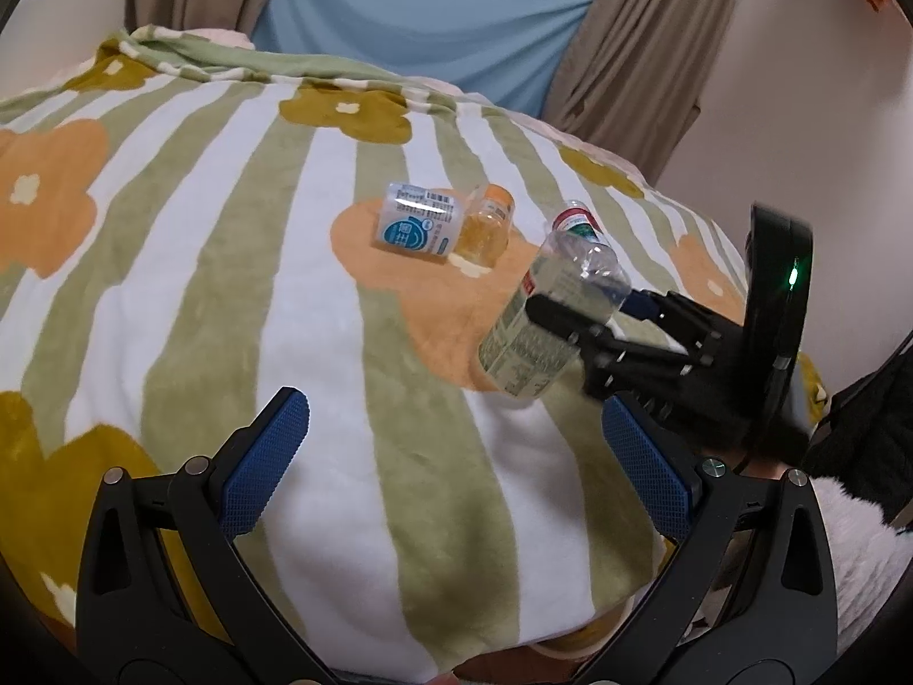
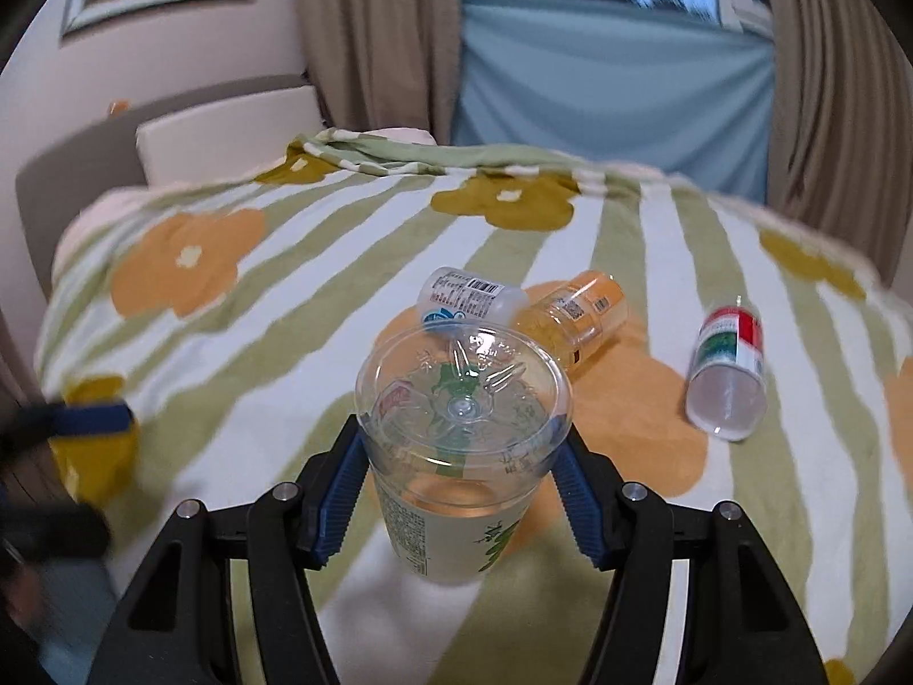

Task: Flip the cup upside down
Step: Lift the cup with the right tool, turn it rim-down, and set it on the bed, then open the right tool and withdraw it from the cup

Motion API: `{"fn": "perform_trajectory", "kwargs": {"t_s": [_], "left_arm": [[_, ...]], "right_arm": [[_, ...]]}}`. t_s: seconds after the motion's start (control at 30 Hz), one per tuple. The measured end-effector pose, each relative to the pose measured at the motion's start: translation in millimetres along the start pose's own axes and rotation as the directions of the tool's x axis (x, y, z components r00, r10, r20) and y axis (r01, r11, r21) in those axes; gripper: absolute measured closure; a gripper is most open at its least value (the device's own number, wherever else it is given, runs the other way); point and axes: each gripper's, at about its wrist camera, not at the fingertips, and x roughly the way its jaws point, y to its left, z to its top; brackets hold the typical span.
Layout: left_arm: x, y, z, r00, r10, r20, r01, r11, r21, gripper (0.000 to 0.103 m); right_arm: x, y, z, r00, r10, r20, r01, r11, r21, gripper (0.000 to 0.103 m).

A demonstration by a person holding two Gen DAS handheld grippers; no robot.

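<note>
A clear plastic cup with a green printed label (image 2: 456, 456) is held between the blue pads of my right gripper (image 2: 459, 485), tilted, its clear end facing the camera. In the left wrist view the same cup (image 1: 548, 314) hangs tilted above the blanket in the right gripper (image 1: 576, 319). My left gripper (image 1: 456, 462) is open and empty, low over the blanket, to the left of the cup.
A striped floral blanket (image 2: 228, 342) covers the bed. Three cups lie on their sides on it: a white and blue one (image 2: 465, 299), an orange one (image 2: 576, 314) and a red, green and white one (image 2: 727, 371). Curtains and a wall stand behind.
</note>
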Motion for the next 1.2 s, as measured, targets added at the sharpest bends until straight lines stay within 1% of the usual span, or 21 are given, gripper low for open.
{"fn": "perform_trajectory", "kwargs": {"t_s": [0.07, 0.17, 0.37, 0.5, 0.57, 0.63, 0.7, 0.77, 0.87, 0.93, 1.0, 1.03, 1.1, 1.2], "left_arm": [[-0.4, -0.1, -0.3, 1.000, 0.002, 0.003, -0.002, 1.000, 0.000, 0.001], [0.0, 0.4, 0.0, 1.000, 0.003, -0.003, -0.003, 1.000, -0.007, 0.001], [1.6, 1.3, 1.6, 1.000, 0.007, -0.008, -0.007, 1.000, -0.017, 0.001], [2.2, 1.8, 1.9, 1.000, 0.007, -0.007, -0.008, 1.000, -0.017, 0.001], [2.4, 1.6, 1.9, 1.000, 0.006, -0.007, -0.007, 1.000, -0.019, 0.001], [2.9, 1.9, 1.7, 1.000, 0.006, -0.008, -0.006, 1.000, -0.019, 0.001], [3.1, 3.1, 0.8, 1.000, 0.004, -0.007, -0.004, 1.000, -0.018, 0.001], [2.3, 3.7, 0.0, 1.000, 0.004, -0.004, -0.004, 1.000, -0.017, 0.001], [2.1, 3.7, -0.4, 1.000, 0.005, -0.004, -0.005, 1.000, -0.016, 0.001], [1.2, 3.7, -0.4, 1.000, 0.016, -0.001, -0.016, 1.000, -0.015, 0.001], [-0.5, 2.7, -0.4, 1.000, 0.030, 0.005, -0.030, 1.000, -0.010, 0.001], [-2.5, 2.1, 0.1, 0.999, 0.038, 0.011, -0.038, 0.999, -0.005, 0.001], [-9.9, 0.7, 2.6, 0.998, 0.052, 0.040, -0.052, 0.999, -0.007, 0.001], [-24.3, -5.4, 13.3, 0.993, 0.075, 0.094, -0.076, 0.997, 0.007, 0.001]], "right_arm": [[1.8, -1.9, -6.0, 1.000, 0.010, 0.013, -0.010, 1.000, -0.011, 0.045], [9.4, -3.8, -9.3, 1.000, 0.010, -0.001, -0.010, 1.000, -0.018, 0.045], [6.1, -3.4, -15.2, 1.000, 0.029, 0.005, -0.029, 0.999, -0.038, 0.044], [5.1, -2.7, -17.8, 1.000, 0.024, 0.019, -0.024, 0.999, -0.041, 0.043], [5.8, -2.1, -17.9, 1.000, 0.018, 0.015, -0.018, 0.999, -0.038, 0.032], [4.7, -2.1, -17.6, 1.000, 0.008, 0.025, -0.007, 0.999, -0.033, 0.011], [2.0, -3.9, -17.8, 0.999, -0.004, 0.047, 0.005, 1.000, -0.021, 0.002], [0.9, -7.3, -17.6, 0.999, -0.009, 0.043, 0.009, 1.000, 0.000, 0.001], [-1.1, -11.0, -17.4, 1.000, 0.011, 0.021, -0.012, 1.000, 0.017, 0.001], [-9.7, -12.2, -18.3, 0.999, 0.025, 0.044, -0.026, 0.999, 0.023, 0.001], [-20.8, -11.6, -18.0, 0.998, 0.016, 0.064, -0.017, 1.000, 0.014, 0.001], [-24.3, -11.1, -17.9, 0.998, 0.015, 0.060, -0.016, 1.000, 0.011, 0.001], [-37.9, -12.2, -13.6, 0.998, 0.013, 0.057, -0.013, 1.000, 0.012, 0.001], [-71.6, -12.6, -1.4, 0.997, -0.021, 0.077, 0.020, 1.000, 0.020, 0.001]]}}
